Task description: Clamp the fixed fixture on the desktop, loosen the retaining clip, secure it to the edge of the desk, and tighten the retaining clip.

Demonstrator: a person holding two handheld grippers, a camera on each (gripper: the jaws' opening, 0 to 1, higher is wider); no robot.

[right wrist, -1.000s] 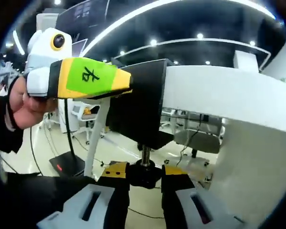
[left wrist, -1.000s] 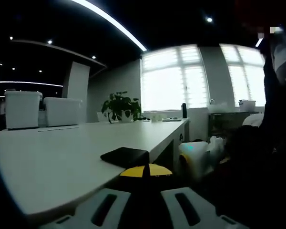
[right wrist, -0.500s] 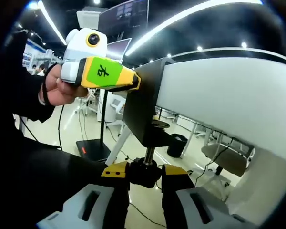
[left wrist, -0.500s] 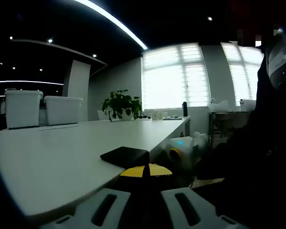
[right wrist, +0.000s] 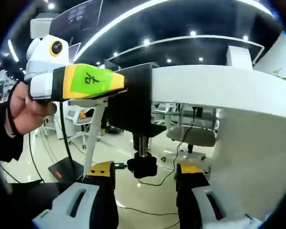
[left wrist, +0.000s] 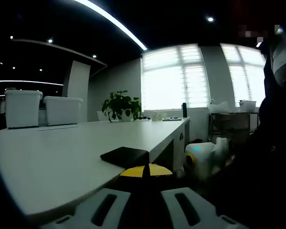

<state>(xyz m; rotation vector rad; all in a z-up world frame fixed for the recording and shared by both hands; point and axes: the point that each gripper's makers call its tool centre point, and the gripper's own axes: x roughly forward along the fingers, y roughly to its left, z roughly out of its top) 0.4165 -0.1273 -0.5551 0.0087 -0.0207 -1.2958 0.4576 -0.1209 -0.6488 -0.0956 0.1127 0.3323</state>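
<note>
In the left gripper view, we hold the left gripper [left wrist: 144, 177] closed on the black clamp [left wrist: 126, 156], whose flat top plate lies on the white desk [left wrist: 62, 152] at its near edge. Beyond the clamp the desk runs away toward bright windows [left wrist: 174, 78]; far across it from the clamp stand two white bins [left wrist: 40, 110], lids on, contents hidden, and a potted plant [left wrist: 120, 106] at the far end. Off the desk's edge, just past the clamp, our right gripper [left wrist: 202, 159] shows low. In the right gripper view, the right gripper [right wrist: 145, 179] stands open, its jaws either side of the clamp's knob [right wrist: 142, 166] and clear of it. The clamp [right wrist: 133, 107] hugs the desk [right wrist: 219, 88] edge, its screw [right wrist: 141, 145] running straight down from the lower arm to the knob. The left gripper [right wrist: 78, 81], held by a hand [right wrist: 26, 109], grips the clamp's side away from the desk. Behind the clamp lie a pale floor and office chairs [right wrist: 193, 136].
</note>
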